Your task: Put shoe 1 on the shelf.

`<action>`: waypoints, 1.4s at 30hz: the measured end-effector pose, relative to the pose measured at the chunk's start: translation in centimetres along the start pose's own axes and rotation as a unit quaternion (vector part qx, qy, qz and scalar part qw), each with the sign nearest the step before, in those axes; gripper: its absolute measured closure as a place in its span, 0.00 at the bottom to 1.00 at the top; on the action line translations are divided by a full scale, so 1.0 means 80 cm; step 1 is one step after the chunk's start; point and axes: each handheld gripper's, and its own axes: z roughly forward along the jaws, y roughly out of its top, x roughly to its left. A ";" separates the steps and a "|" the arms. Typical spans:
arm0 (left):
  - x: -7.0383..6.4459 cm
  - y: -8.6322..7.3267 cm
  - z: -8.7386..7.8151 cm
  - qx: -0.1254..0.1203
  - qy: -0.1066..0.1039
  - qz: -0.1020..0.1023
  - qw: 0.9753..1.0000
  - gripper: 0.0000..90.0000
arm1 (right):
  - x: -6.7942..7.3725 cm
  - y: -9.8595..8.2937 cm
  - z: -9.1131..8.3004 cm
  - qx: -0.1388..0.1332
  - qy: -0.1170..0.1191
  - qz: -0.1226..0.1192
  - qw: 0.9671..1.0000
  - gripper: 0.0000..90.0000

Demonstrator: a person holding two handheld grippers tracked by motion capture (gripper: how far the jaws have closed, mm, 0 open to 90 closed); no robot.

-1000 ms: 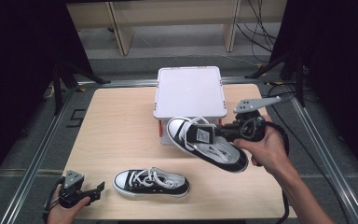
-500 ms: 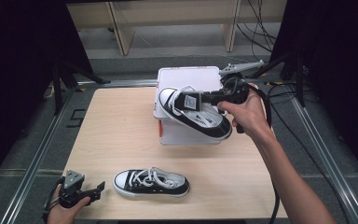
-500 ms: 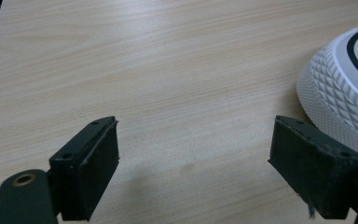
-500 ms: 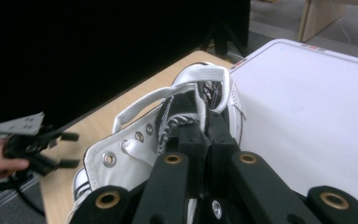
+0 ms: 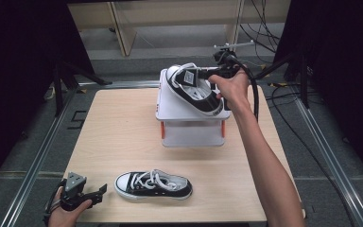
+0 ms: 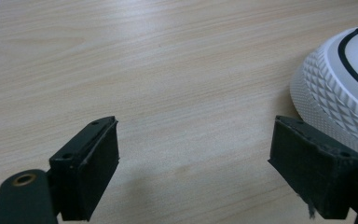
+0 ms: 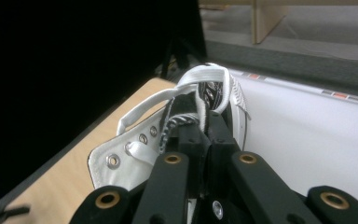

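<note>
Overhead, right gripper [image 5: 207,72] with black sneaker [image 5: 192,90] above white box [image 5: 191,127].

Held shoe [image 5: 193,90]: black canvas upper, white rubber sole edged with a thin black stripe, white laces, white lining with metal eyelets [image 7: 113,161]. Second shoe [image 5: 153,185]: same scheme, black upper, white sole and toe cap, white laces; its toe bumper [image 6: 335,100] is white with a raised diamond pattern and a black line. Box [image 5: 192,127]: white lid and walls, orange-red corner clips. Tabletop [image 5: 118,127]: pale wood grain. Fingers [image 6: 86,175] of both grippers: matt black, with brass-coloured rivets.
</note>
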 end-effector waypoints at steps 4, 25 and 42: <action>0.000 0.000 -0.001 -0.003 0.000 0.001 1.000 0.17 | -0.008 0.009 0.019 -0.012 -0.022 0.035 0.999 0.98; 0.000 0.000 0.000 0.002 0.003 0.007 1.000 0.17 | -0.035 -0.010 0.063 -0.020 -0.065 0.090 0.994 0.97; -0.002 -0.001 0.002 0.003 0.001 0.003 1.000 0.17 | -0.007 -0.038 -0.002 0.016 0.021 -0.022 0.999 0.80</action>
